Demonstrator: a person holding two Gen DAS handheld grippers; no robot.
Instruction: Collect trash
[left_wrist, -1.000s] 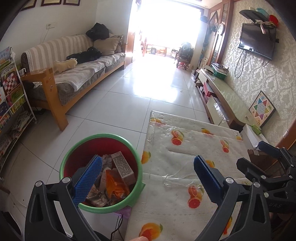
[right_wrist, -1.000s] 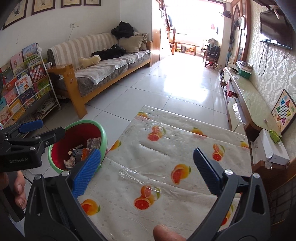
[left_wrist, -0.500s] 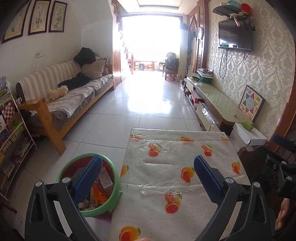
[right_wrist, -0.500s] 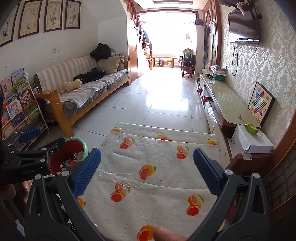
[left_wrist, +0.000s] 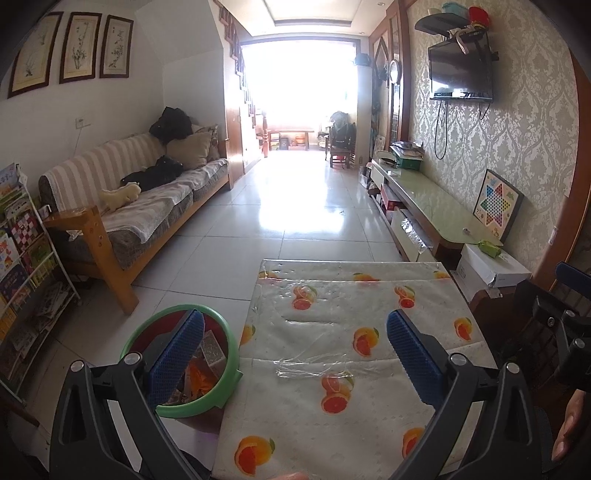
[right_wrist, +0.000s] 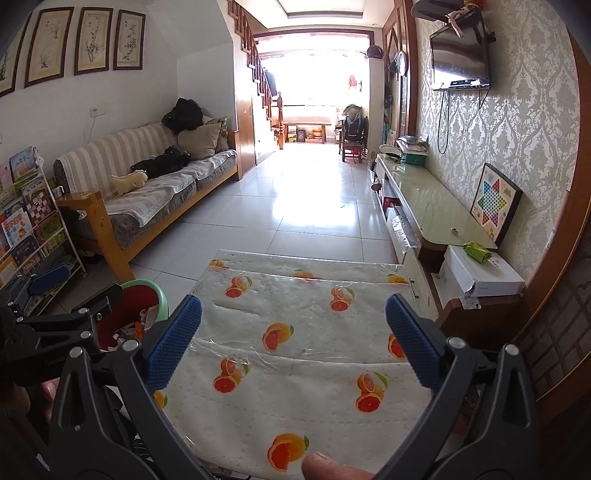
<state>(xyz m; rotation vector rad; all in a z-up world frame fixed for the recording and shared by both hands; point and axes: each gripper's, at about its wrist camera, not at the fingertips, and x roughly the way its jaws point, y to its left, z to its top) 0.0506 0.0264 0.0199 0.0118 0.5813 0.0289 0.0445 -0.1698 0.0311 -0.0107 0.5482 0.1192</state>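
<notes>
A green-rimmed red trash bin (left_wrist: 229, 373) holding wrappers and a small box stands on the floor left of the table; it also shows in the right wrist view (right_wrist: 159, 295). My left gripper (left_wrist: 295, 350) is open and empty above the table's front left, its left finger over the bin. My right gripper (right_wrist: 293, 341) is open and empty above the table's front. The table (left_wrist: 332, 317) has an orange-print cloth under clear plastic; no trash shows on it.
A wooden sofa (left_wrist: 140, 218) stands at the left with a bookshelf (left_wrist: 22, 266) nearer. A long TV bench (left_wrist: 424, 199) runs along the right wall, with a white box (left_wrist: 491, 266) at its near end. Tiled floor stretches ahead.
Both grippers have tilted up and drawn back from the bin and table, so the views now show more of the room. Both stay open and empty.
</notes>
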